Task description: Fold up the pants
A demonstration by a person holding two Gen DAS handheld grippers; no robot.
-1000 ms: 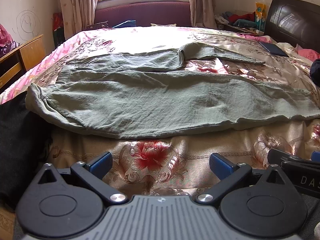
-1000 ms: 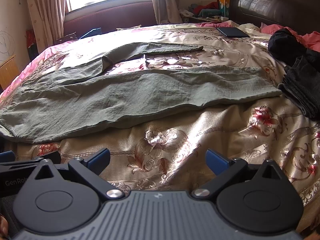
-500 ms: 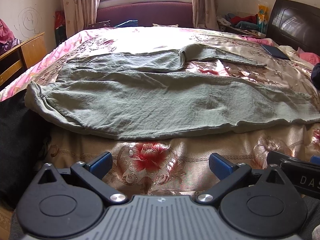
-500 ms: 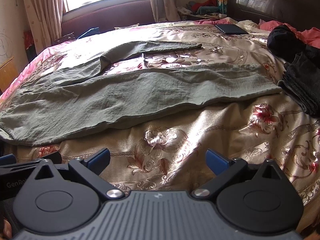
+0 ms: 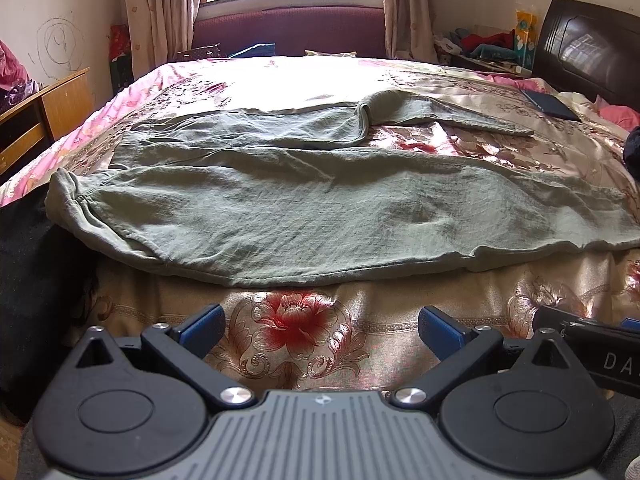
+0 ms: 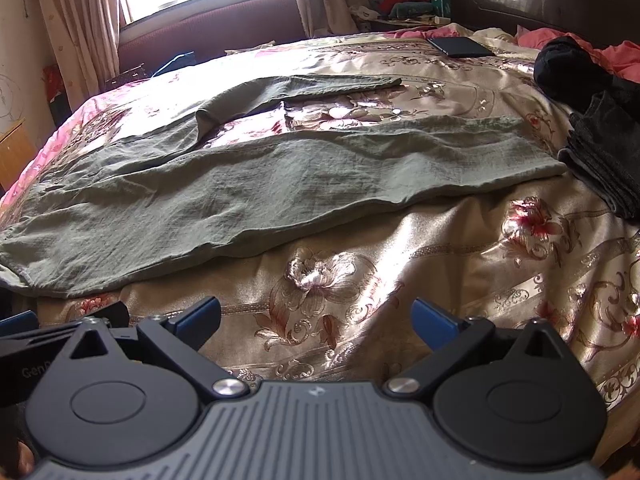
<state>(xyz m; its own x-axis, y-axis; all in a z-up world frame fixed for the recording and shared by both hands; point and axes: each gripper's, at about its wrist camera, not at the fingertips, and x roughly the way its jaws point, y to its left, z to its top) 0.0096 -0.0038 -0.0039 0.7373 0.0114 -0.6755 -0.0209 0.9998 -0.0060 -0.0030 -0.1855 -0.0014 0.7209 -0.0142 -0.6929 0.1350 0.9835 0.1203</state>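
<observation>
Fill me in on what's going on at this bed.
A person holds a two-finger gripper in each hand at the near edge of the bed. A pair of green pants lies spread flat on the floral bedspread, waistband to the left, the two legs running right and apart. The left gripper and right gripper are both open, holding nothing, short of the cloth. No fold has been made yet. Dark folded clothes sit at the right, beside the near leg's hem.
</observation>
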